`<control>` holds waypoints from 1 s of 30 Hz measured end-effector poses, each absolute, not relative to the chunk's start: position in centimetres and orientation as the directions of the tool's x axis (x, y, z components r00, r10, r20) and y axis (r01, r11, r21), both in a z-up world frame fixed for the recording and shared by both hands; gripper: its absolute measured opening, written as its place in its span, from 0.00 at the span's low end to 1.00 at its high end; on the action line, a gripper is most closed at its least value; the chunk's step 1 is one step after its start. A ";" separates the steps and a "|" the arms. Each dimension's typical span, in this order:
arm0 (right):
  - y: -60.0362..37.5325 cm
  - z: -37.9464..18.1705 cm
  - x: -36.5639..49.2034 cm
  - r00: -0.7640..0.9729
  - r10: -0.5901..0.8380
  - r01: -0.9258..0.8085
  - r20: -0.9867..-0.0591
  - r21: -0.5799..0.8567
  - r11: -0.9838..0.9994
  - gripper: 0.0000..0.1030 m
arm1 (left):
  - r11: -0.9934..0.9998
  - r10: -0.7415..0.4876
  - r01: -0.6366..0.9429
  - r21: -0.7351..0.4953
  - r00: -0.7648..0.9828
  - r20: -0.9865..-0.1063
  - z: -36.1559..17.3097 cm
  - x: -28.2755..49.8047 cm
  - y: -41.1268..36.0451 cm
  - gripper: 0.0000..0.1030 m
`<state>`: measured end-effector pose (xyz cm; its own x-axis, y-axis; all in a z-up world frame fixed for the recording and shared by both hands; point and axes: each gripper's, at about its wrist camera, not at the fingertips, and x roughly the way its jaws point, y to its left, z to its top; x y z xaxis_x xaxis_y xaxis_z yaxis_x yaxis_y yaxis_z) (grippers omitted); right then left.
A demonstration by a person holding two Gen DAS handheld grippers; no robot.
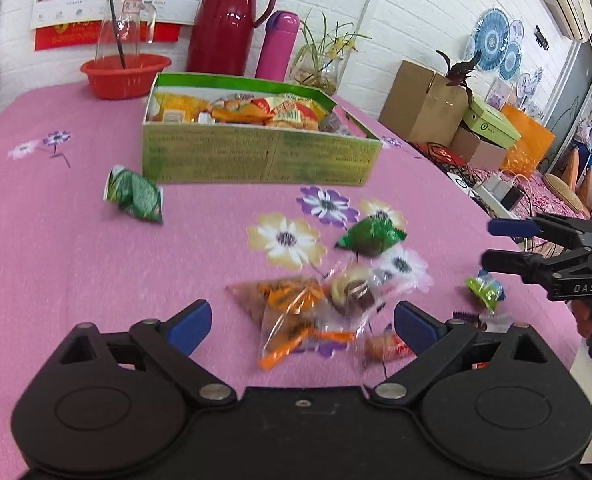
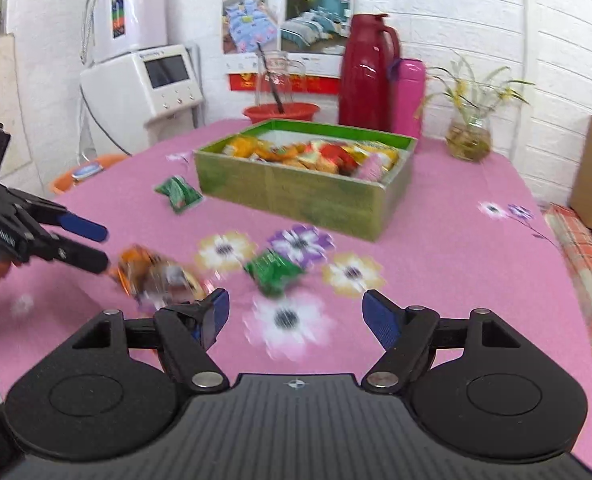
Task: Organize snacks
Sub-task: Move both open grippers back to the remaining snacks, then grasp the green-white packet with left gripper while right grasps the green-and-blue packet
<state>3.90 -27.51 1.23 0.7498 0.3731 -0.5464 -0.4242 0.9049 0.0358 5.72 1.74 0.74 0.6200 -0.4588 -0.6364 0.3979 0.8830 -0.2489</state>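
Snacks still loose on the pink flowered tablecloth [image 1: 56,280] are what I am after: a clear orange-printed packet [image 1: 292,312] lies just ahead of my left gripper [image 1: 302,322], touching a small wrapped cake [image 1: 356,288], with a green packet [image 1: 372,236] a little farther off and another green packet [image 1: 136,196] to the left, near the green box [image 1: 256,156] at the far side, which already holds many snacks. My left gripper is spread wide with nothing between its pads; my right gripper [image 2: 296,316] is likewise wide apart and empty, hovering over the cloth near a green packet [image 2: 274,270]. I judge the risk to be the crinkly clear wrapper: closing on its loose edge could let it slip, or drag the touching cake along. Both grippers work close together, so they could collide.
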 end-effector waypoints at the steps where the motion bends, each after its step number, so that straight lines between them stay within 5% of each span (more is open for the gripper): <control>1: -28.2 0.9 3.4 0.750 0.358 -0.408 -0.556 0.038 0.912 1.00 | 0.886 -0.455 0.390 -0.252 0.615 -0.644 0.5 5.5 1.8 1.00; 9: -30.0 -2.4 3.0 0.690 0.304 -0.330 -0.657 0.089 0.940 0.98 | 0.900 -0.432 0.339 -0.272 0.623 -0.652 -0.2 6.2 2.5 1.00; 11: -29.4 -2.8 3.2 0.680 0.324 -0.347 -0.658 0.101 0.932 0.79 | 0.914 -0.404 0.319 -0.252 0.657 -0.636 0.3 6.6 2.8 1.00; 17: -27.8 -1.7 4.7 0.704 0.375 -0.397 -0.604 0.103 0.912 0.47 | 0.971 -0.238 0.179 -0.157 0.765 -0.598 1.1 11.5 4.1 1.00; 22: -26.6 -0.7 7.0 0.714 0.406 -0.415 -0.571 0.123 0.902 0.32 | 0.971 -0.192 0.060 -0.231 0.772 -0.606 0.5 17.0 5.8 1.00; 25: -26.2 -0.8 7.7 0.714 0.390 -0.410 -0.582 0.104 0.906 0.46 | 0.971 -0.181 0.040 -0.237 0.772 -0.609 0.1 19.0 6.2 1.00; 27: -26.4 -1.0 7.7 0.708 0.379 -0.410 -0.596 0.090 0.908 0.71 | 0.974 -0.168 0.033 -0.223 0.764 -0.622 -0.2 19.8 6.3 1.00; 28: -26.4 -1.2 7.7 0.707 0.373 -0.409 -0.601 0.083 0.909 0.92 | 0.975 -0.168 0.033 -0.221 0.757 -0.632 -0.6 20.2 6.3 0.93; 30: -26.4 -1.6 7.4 0.713 0.353 -0.404 -0.606 0.056 0.913 1.00 | 0.971 -0.188 0.041 -0.235 0.736 -0.650 -1.2 20.6 6.5 0.78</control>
<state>7.42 -26.36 -1.60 0.7127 0.3526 -0.6064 -0.4042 0.9130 0.0557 20.63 6.46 -1.21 0.7361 -0.1877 -0.6503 0.0405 0.9713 -0.2345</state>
